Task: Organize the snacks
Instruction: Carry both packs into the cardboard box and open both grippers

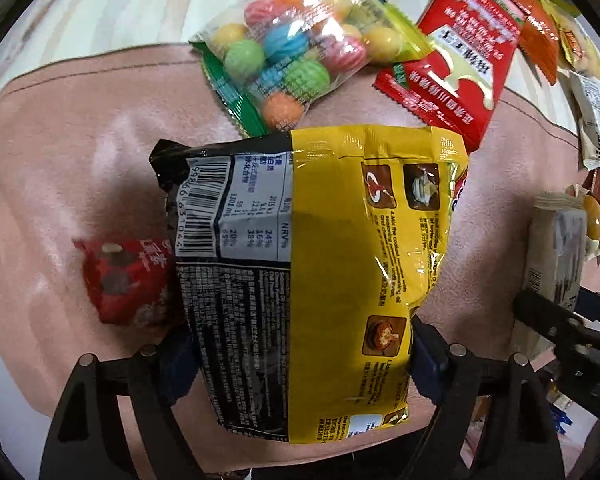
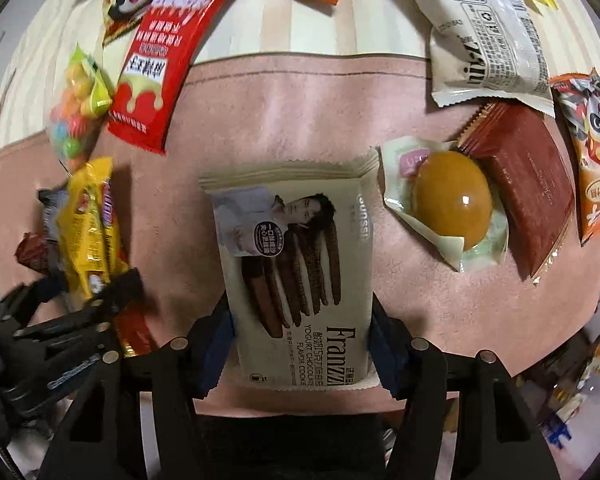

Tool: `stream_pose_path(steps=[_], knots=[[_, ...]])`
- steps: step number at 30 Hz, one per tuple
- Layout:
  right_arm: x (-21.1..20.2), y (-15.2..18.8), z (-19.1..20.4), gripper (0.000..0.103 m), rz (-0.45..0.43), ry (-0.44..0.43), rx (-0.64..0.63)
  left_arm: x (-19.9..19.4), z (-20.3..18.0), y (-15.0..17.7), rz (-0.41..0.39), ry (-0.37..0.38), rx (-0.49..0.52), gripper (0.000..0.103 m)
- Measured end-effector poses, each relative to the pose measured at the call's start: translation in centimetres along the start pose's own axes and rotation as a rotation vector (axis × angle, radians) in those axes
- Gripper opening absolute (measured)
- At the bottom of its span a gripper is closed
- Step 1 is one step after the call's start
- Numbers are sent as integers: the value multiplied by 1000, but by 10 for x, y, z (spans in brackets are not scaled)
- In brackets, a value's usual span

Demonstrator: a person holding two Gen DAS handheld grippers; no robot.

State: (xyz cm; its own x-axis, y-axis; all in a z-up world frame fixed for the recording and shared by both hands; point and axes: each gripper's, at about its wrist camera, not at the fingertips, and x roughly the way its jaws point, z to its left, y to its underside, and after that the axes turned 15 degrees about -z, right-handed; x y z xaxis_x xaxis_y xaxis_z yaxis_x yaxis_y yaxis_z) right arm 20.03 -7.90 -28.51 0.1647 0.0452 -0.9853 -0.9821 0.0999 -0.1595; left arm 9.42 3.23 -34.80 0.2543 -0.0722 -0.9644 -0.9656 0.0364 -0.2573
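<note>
Left gripper [image 1: 300,364] sits at the bottom of the left wrist view, clenched on the yellow-and-black noodle packet [image 1: 320,272], blue pads pressing its two long edges near its lower end; packet runs up the frame away from the fingers, above a pink mat [image 1: 80,140]. Small red candy wrapper [image 1: 124,284] lies on the mat just left of the packet, partly under it. Gumball bag [image 1: 296,48] and red snack pouch [image 1: 456,56] lie beyond the packet's far end, across the mat's edge onto the light wooden bench [image 1: 120,8]. Right wrist view: right gripper [image 2: 300,360] is clenched on the cream Franzzi cookie pack [image 2: 300,272], pads on both side edges near its bottom, pack centred and pointing straight away over the mat. Wrapped brown egg [image 2: 452,200] lies on the mat right of the pack, touching a dark red packet [image 2: 528,188]; white packet [image 2: 488,32] is further back.
</note>
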Motion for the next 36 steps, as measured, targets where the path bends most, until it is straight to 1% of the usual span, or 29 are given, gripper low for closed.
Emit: stream_pose_path(steps=[2, 4, 5, 7, 8, 9, 10, 12, 15, 16, 17, 18, 21, 22, 24, 25, 26, 28, 30, 31, 32, 33, 34, 36], knots=[[0, 2, 1, 62, -1, -14, 47, -8, 6, 12, -22, -7, -13, 85], [-13, 3, -6, 61, -32, -15, 45, -16, 11, 20, -41, -7, -26, 85], [-22, 8, -4, 61, -53, -9, 35, -27, 14, 26, -51, -5, -35, 84], [-47, 2, -5, 61, -92, -30, 30, -47, 18, 39, -75, 11, -48, 84], [-63, -4, -6, 61, -105, -55, 36, -62, 23, 46, -88, 17, -53, 84], [-76, -9, -7, 61, -115, -80, 41, -86, 28, 59, -105, 27, -56, 84], [-89, -16, -8, 61, -127, -102, 43, -89, 30, 53, -120, 36, -58, 84], [-121, -27, -13, 61, -168, -149, 39, -108, 27, 54, -162, 50, -69, 85], [-157, -54, -25, 61, -230, -211, 29, -146, 32, 44, -232, 85, -102, 84], [-173, -69, -28, 61, -253, -229, 22, -163, 35, 37, -258, 96, -109, 85], [-177, -75, -37, 61, -267, -240, 17, -184, 38, 26, -287, 107, -112, 85], [-192, -87, -39, 61, -288, -253, 14, -199, 39, 14, -310, 116, -114, 85], [-235, -137, -53, 61, -342, -293, 6, -221, 44, -19, -349, 160, -130, 85], [-241, -152, -52, 61, -357, -298, 1, -224, 43, -32, -359, 165, -134, 85], [-238, -198, -38, 61, -393, -294, -12, -227, 48, -59, -381, 163, -131, 85], [-241, -213, -39, 61, -405, -289, -20, -227, 52, -70, -388, 159, -131, 85], [-220, -242, -38, 61, -418, -279, -29, -223, 53, -83, -389, 153, -122, 85], [-217, -275, -36, 61, -418, -278, -34, -208, 58, -113, -379, 140, -113, 85], [-202, -313, -36, 61, -403, -271, -35, -182, 53, -137, -351, 126, -107, 85], [-196, -328, -35, 61, -392, -269, -36, -176, 55, -146, -336, 121, -108, 85], [-175, -341, -31, 61, -372, -263, -37, -162, 61, -152, -310, 120, -109, 85], [-166, -354, -30, 61, -356, -261, -34, -146, 57, -168, -288, 123, -113, 85], [-157, -367, -29, 61, -338, -263, -32, -141, 52, -182, -265, 125, -117, 85], [-137, -386, -23, 61, -298, -254, -36, -129, 55, -186, -211, 132, -121, 85]])
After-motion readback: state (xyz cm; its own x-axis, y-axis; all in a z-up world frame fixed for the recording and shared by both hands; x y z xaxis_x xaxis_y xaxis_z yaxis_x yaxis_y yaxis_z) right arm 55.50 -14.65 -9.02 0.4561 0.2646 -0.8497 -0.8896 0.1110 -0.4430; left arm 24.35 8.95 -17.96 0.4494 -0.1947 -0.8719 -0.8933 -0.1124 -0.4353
